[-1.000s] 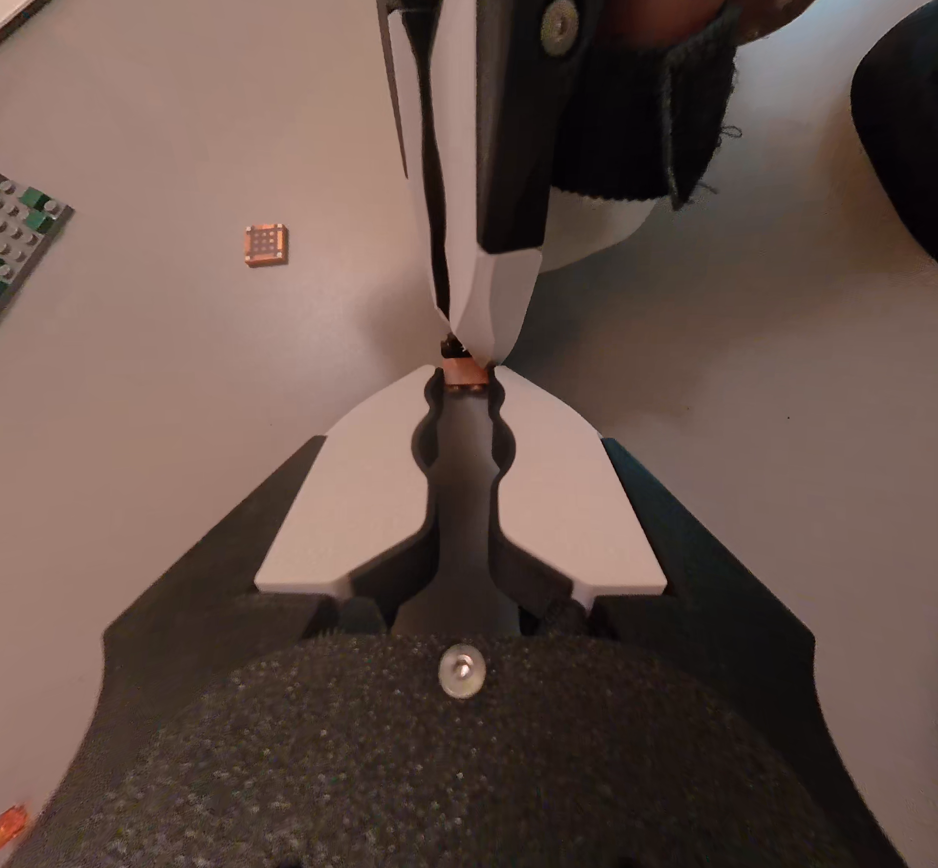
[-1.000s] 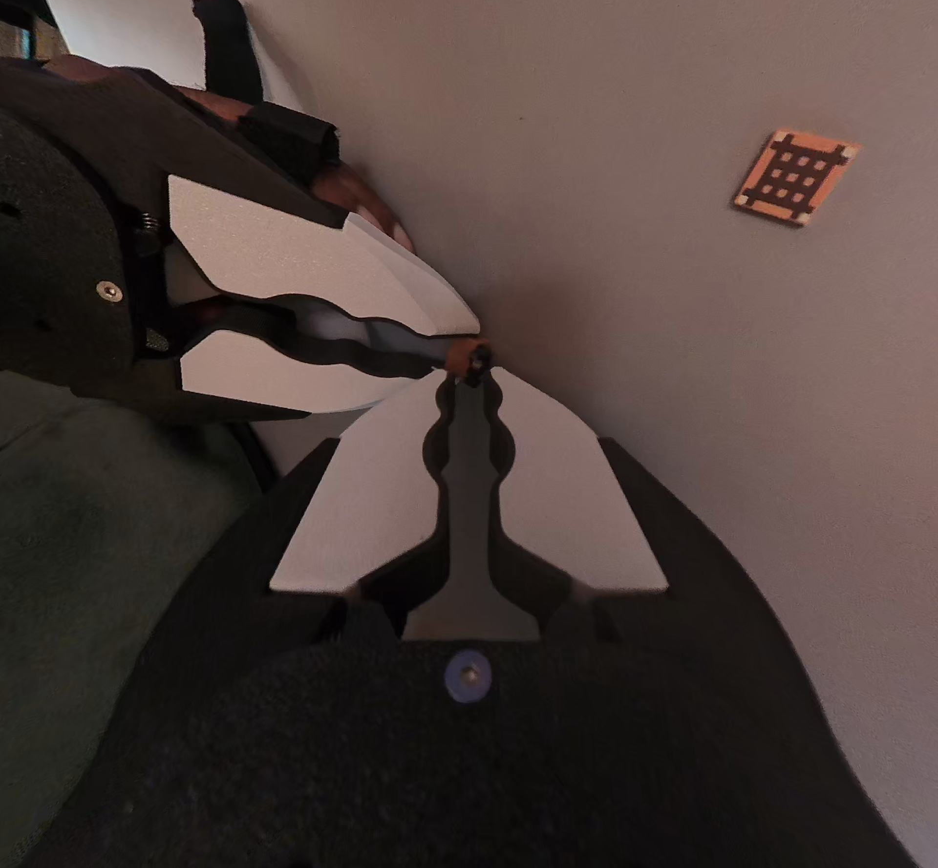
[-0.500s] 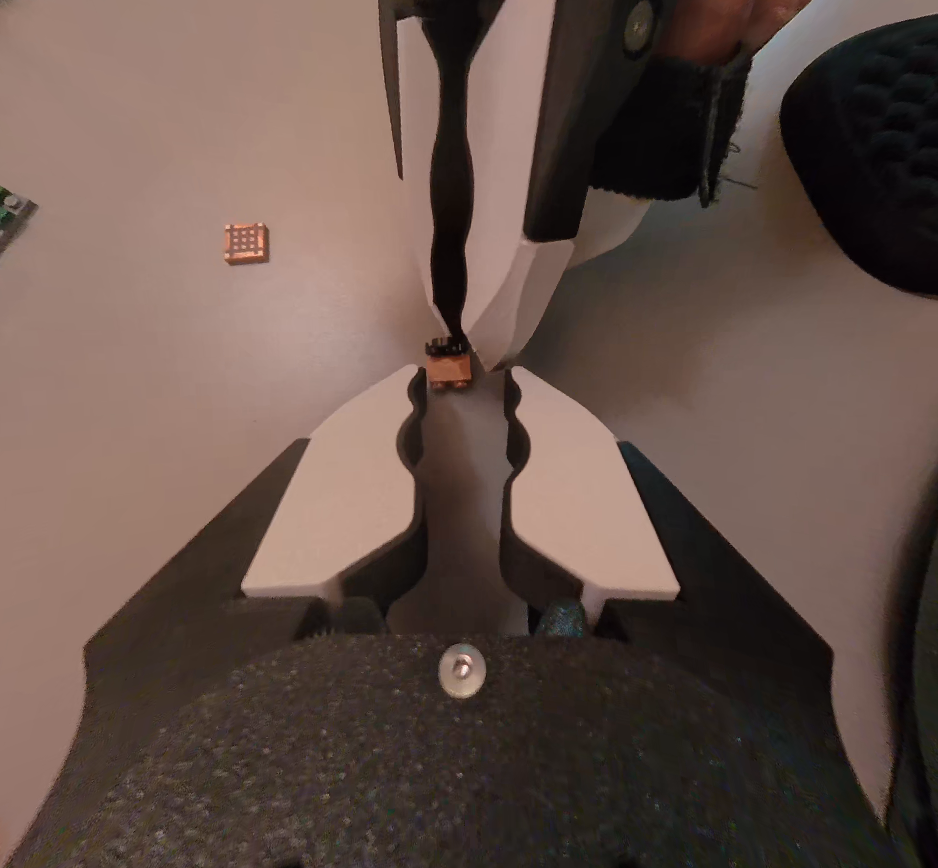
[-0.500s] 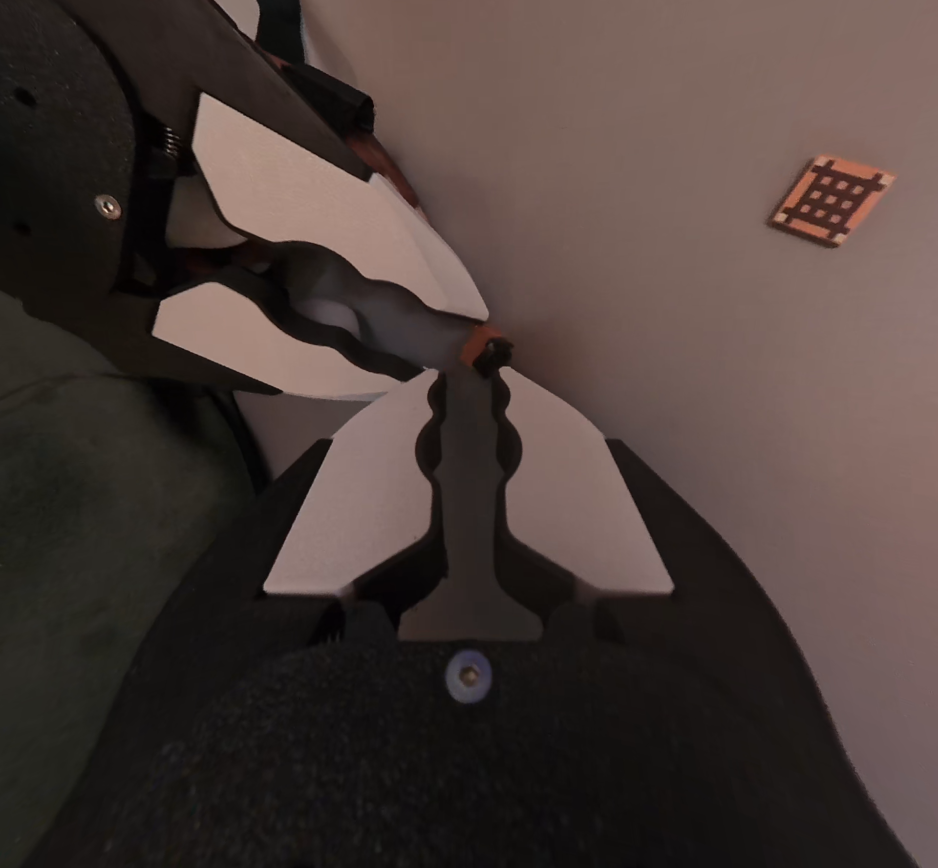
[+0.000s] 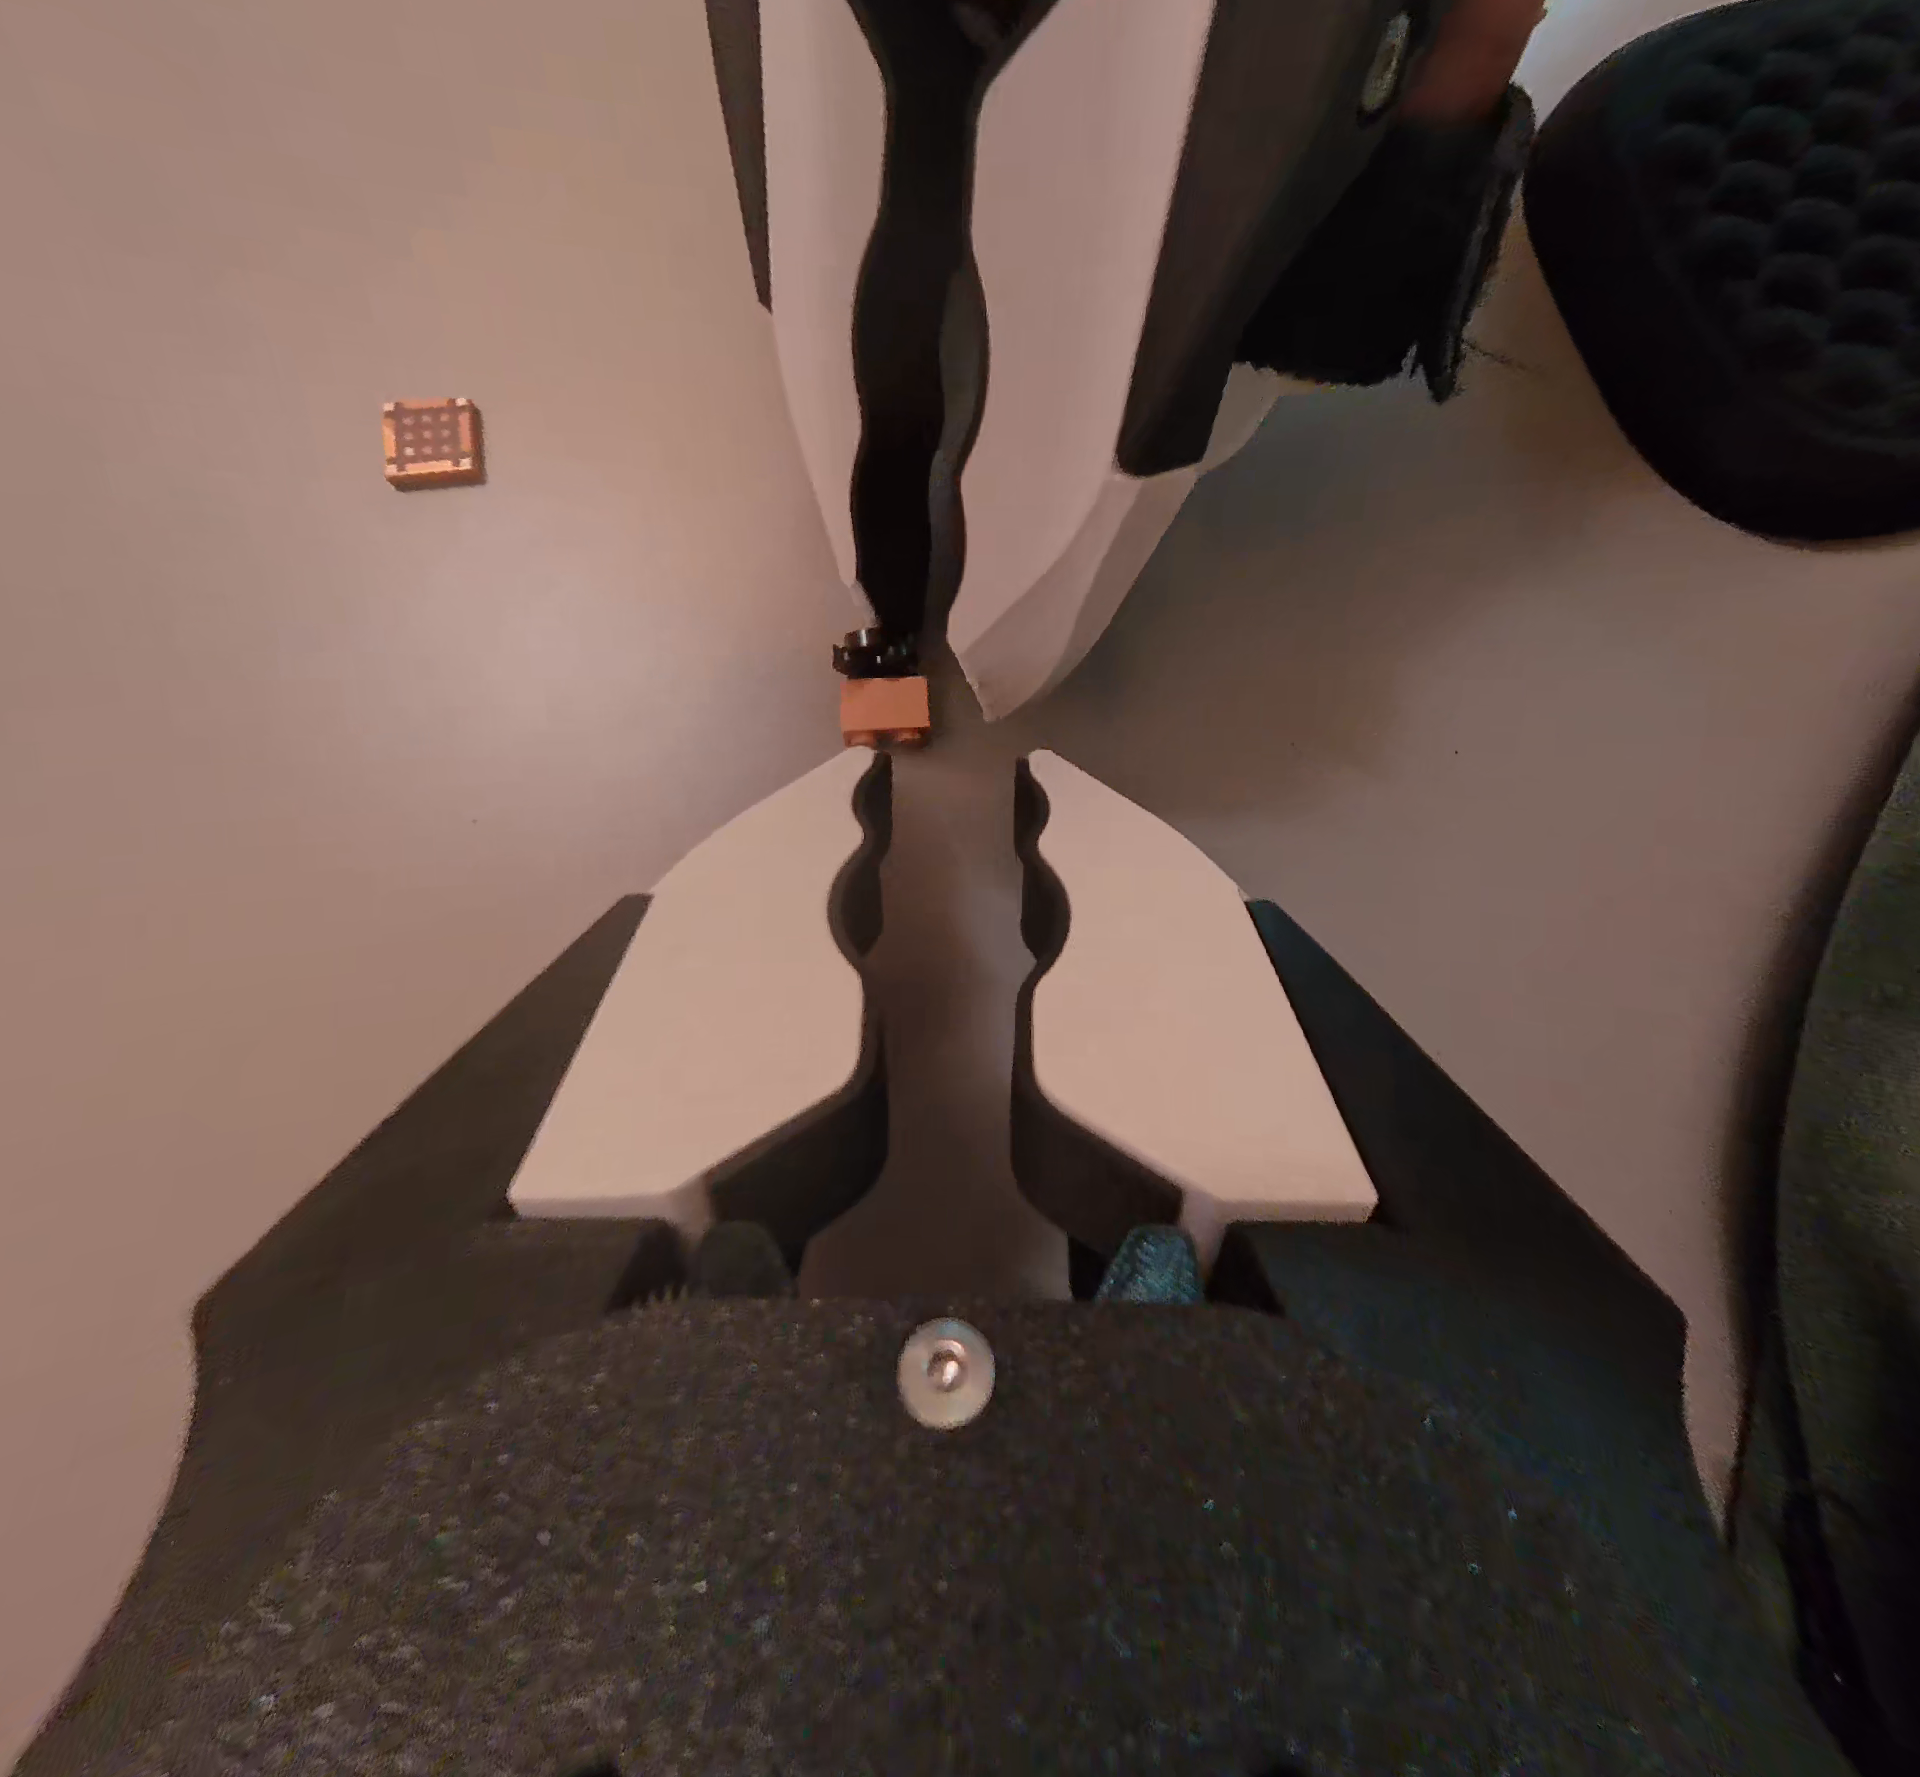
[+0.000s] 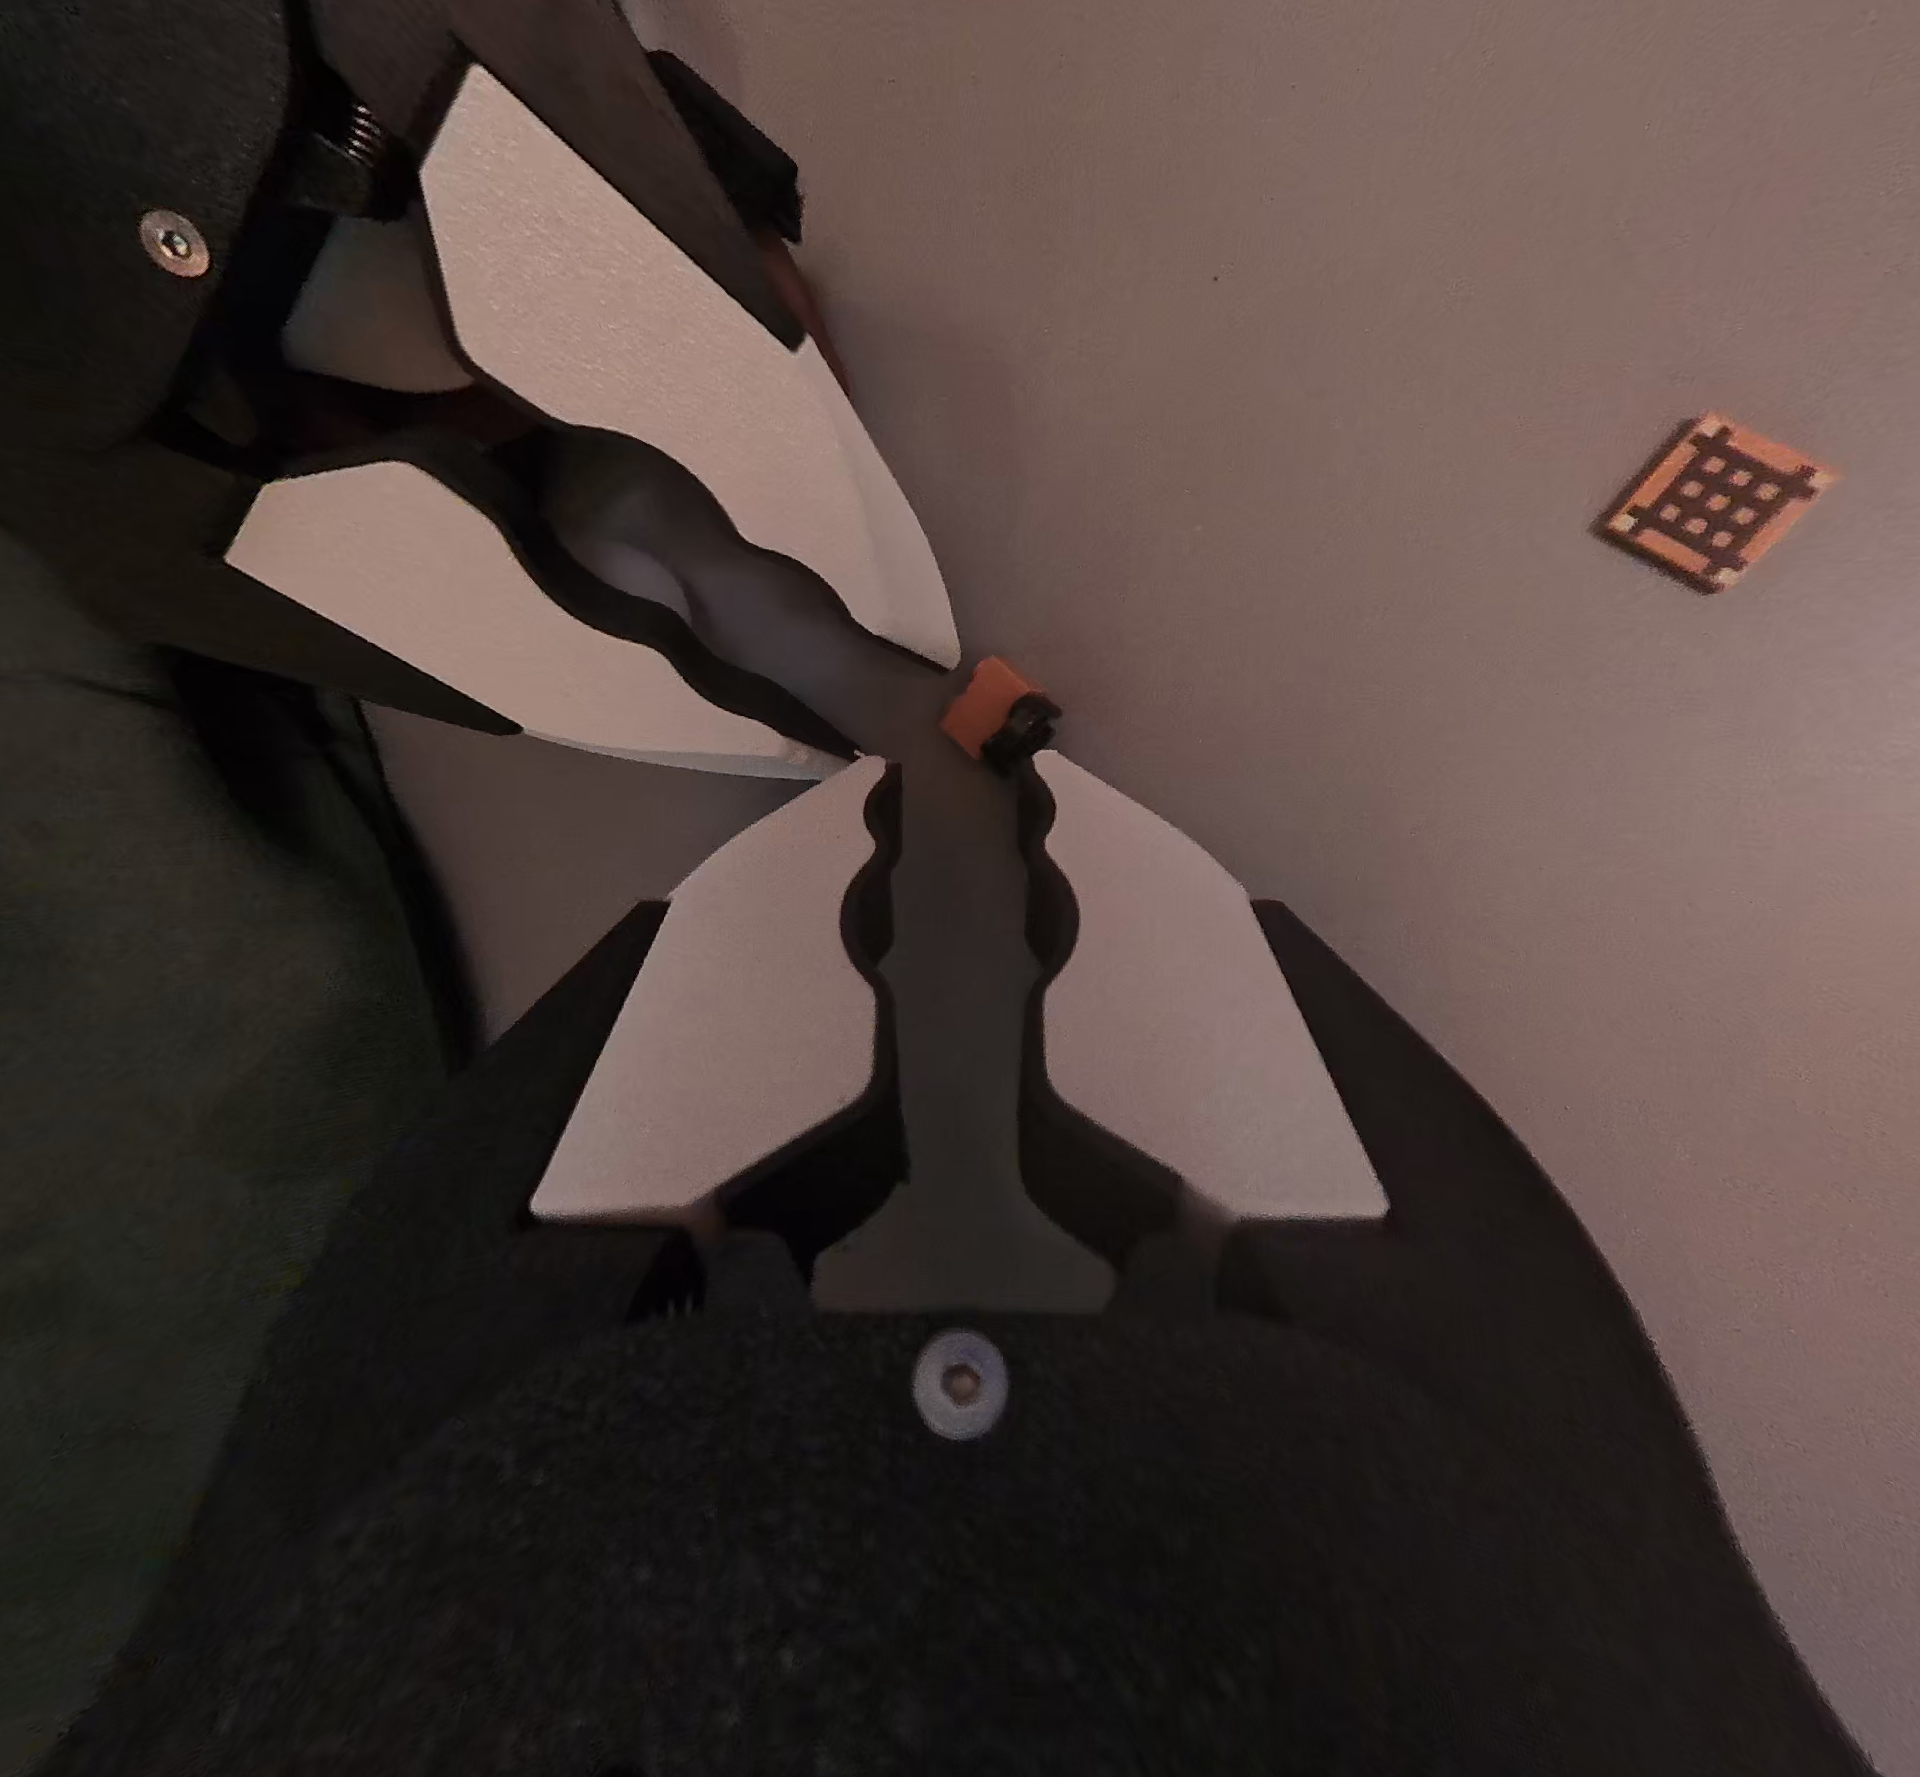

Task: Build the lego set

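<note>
A small orange brick (image 5: pixel 883 707) with a black round piece (image 5: pixel 873 662) joined to it lies between the two grippers, apparently on the grey table (image 5: pixel 312 792). My left gripper (image 5: pixel 954 763) is open, its tips just short of the brick and not touching it. My right gripper (image 6: pixel 958 763) is open too, and comes in from the top of the left wrist view (image 5: pixel 920 657). The joined piece (image 6: pixel 992 707) sits against the tip of one of its fingers (image 6: pixel 1132 896), not clamped. The left gripper also shows in the right wrist view (image 6: pixel 899 704).
An orange square grille tile (image 5: pixel 431 444) lies flat on the table to the left; it also shows in the right wrist view (image 6: pixel 1714 517). A black dimpled cushion (image 5: pixel 1745 252) is at the right edge. Dark green fabric (image 6: pixel 156 1000) lies at the left. My left and right fingertips are right by each other.
My left gripper has let go of the orange brick and drawn back a little. My right gripper has opened off the black piece. The grey baseplate has slid out of the left view.
</note>
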Available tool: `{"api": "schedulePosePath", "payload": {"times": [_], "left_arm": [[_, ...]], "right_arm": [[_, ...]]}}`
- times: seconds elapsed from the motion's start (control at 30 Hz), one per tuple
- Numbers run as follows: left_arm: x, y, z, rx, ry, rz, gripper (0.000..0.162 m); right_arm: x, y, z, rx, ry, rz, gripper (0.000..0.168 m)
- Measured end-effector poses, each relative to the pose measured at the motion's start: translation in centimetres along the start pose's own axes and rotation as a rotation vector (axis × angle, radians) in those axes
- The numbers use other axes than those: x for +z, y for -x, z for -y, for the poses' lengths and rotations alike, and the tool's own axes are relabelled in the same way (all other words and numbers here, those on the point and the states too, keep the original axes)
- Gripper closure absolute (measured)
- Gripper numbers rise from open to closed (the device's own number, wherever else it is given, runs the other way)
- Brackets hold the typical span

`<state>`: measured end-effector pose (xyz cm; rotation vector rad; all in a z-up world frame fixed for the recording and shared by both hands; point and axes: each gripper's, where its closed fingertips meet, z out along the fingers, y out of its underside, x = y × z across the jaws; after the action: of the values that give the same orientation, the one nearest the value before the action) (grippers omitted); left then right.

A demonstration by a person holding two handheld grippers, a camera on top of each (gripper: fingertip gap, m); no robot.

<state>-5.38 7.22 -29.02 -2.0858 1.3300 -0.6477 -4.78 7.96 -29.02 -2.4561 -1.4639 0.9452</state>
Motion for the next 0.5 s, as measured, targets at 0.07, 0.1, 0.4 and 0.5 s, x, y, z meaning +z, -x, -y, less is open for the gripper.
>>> {"api": "schedulePosePath", "payload": {"times": [0.07, 0.1, 0.4, 0.5], "left_arm": [[0.1, -0.06, -0.02, 0.0, 0.005, -0.006, 0.14], [0.15, -0.09, -0.03, 0.001, 0.006, -0.008, 0.14], [0.53, -0.24, 0.26, 0.015, 0.013, -0.016, 0.14], [0.57, -0.12, 0.3, 0.011, 0.013, -0.016, 0.141]], "right_arm": [[0.02, 0.0, 0.02, -0.025, -0.005, -0.007, 0.147], [0.04, 0.03, -0.01, -0.038, -0.007, -0.008, 0.147], [0.04, 0.02, -0.28, -0.178, -0.024, -0.045, 0.148], [0.04, -0.01, -0.37, -0.212, -0.023, -0.055, 0.148]]}}
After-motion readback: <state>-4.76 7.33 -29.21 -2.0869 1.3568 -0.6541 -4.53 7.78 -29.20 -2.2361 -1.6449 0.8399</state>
